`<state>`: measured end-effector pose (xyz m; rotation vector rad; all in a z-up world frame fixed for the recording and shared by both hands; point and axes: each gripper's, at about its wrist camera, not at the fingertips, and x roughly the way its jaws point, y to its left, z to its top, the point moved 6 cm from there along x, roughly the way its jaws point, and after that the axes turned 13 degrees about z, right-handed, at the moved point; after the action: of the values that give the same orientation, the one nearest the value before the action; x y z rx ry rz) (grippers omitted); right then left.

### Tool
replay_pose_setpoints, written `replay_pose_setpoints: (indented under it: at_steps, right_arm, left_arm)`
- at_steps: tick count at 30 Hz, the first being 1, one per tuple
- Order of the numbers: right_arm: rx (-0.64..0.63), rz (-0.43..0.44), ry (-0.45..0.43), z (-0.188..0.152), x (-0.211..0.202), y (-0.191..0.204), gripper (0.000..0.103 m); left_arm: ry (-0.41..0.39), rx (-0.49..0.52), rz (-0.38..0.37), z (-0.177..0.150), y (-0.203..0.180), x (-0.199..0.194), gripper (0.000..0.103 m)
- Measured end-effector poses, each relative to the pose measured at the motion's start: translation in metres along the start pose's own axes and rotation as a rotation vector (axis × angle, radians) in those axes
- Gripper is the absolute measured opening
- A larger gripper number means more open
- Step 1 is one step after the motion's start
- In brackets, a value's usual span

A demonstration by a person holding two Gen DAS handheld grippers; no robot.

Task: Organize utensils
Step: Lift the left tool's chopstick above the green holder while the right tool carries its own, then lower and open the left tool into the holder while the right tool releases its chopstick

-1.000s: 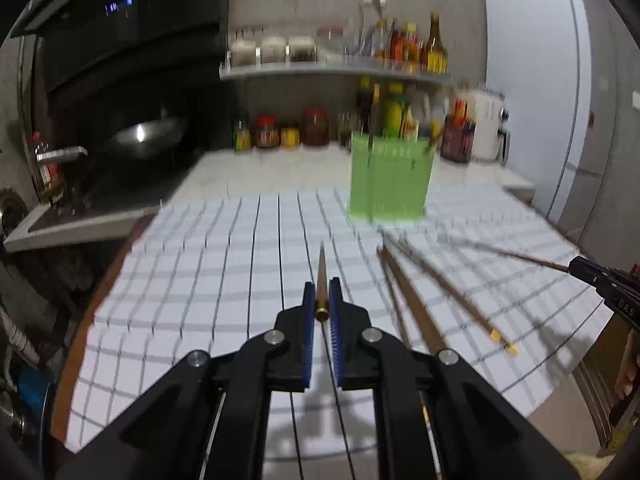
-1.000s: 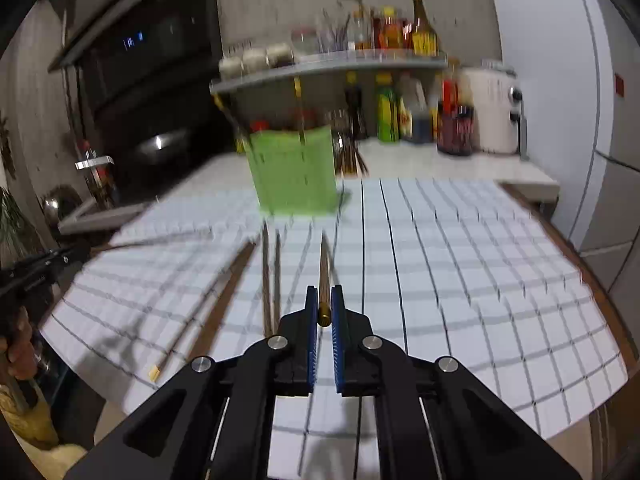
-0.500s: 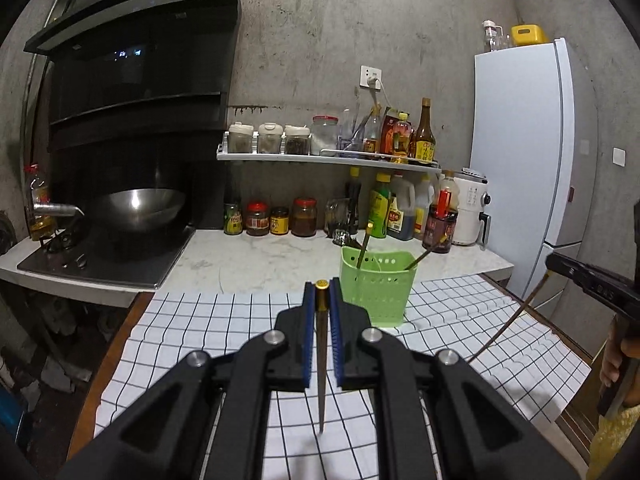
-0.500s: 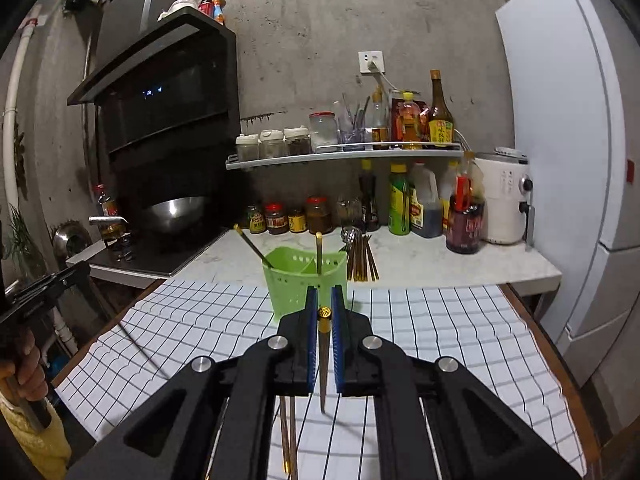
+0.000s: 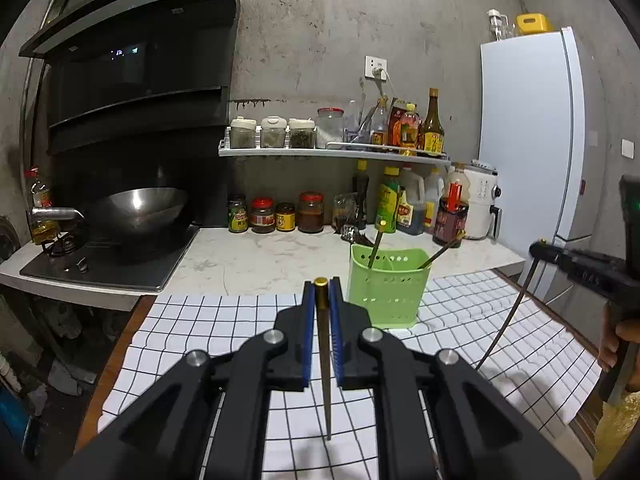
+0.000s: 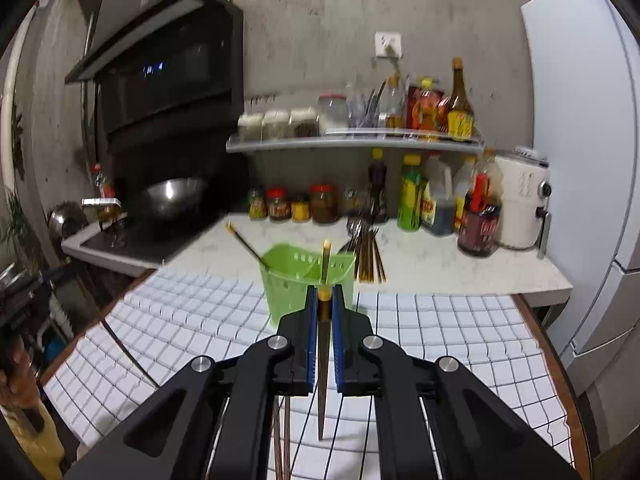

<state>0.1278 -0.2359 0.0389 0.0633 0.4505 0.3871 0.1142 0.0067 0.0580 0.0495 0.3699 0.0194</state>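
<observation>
A green perforated utensil basket [image 5: 387, 286] stands at the far edge of the checked cloth, with two gold-tipped chopsticks leaning in it; it also shows in the right wrist view [image 6: 298, 280]. My left gripper [image 5: 321, 292] is shut on a brown chopstick [image 5: 325, 364] that hangs point down, held above the cloth and left of the basket. My right gripper [image 6: 324, 300] is shut on another chopstick [image 6: 322, 368], also point down, just in front of the basket. The right gripper appears at the right edge of the left wrist view [image 5: 576, 266].
A checked cloth [image 5: 480, 332] covers the table. More chopsticks [image 6: 280, 440] lie on it under my right gripper. Behind are a marble counter [image 5: 256, 256], jars and bottles, a wok [image 5: 136, 208] on a stove, and a white fridge [image 5: 528, 152].
Both grippers have lifted their chopsticks off the cloth and turned them from lying flat to hanging point down. Both now stand higher and face the basket.
</observation>
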Motion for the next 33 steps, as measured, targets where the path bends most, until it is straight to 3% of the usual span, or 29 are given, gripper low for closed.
replay_pose_setpoints:
  at_steps: [7, 18, 26, 30, 33]
  right_arm:
    - [-0.002, 0.007, 0.100, -0.035, 0.022, 0.002, 0.007]
    - [0.002, -0.017, 0.138, -0.053, 0.018, 0.002, 0.007]
    - [0.009, -0.022, 0.107, -0.050, 0.012, -0.003, 0.006]
    - [0.011, -0.008, 0.091, -0.037, 0.026, -0.004, 0.006]
    - [-0.012, 0.039, 0.037, -0.005, 0.038, 0.002, 0.006]
  left_arm:
    - [0.108, 0.073, 0.048, -0.021, -0.002, 0.013, 0.007]
    - [0.266, 0.107, 0.055, -0.057, -0.008, 0.033, 0.008]
    - [0.169, 0.072, 0.009, -0.052, -0.026, 0.026, 0.006]
    - [0.082, 0.076, -0.011, -0.023, -0.046, 0.038, 0.006]
    - [0.015, 0.066, -0.060, 0.014, -0.062, 0.045, 0.006]
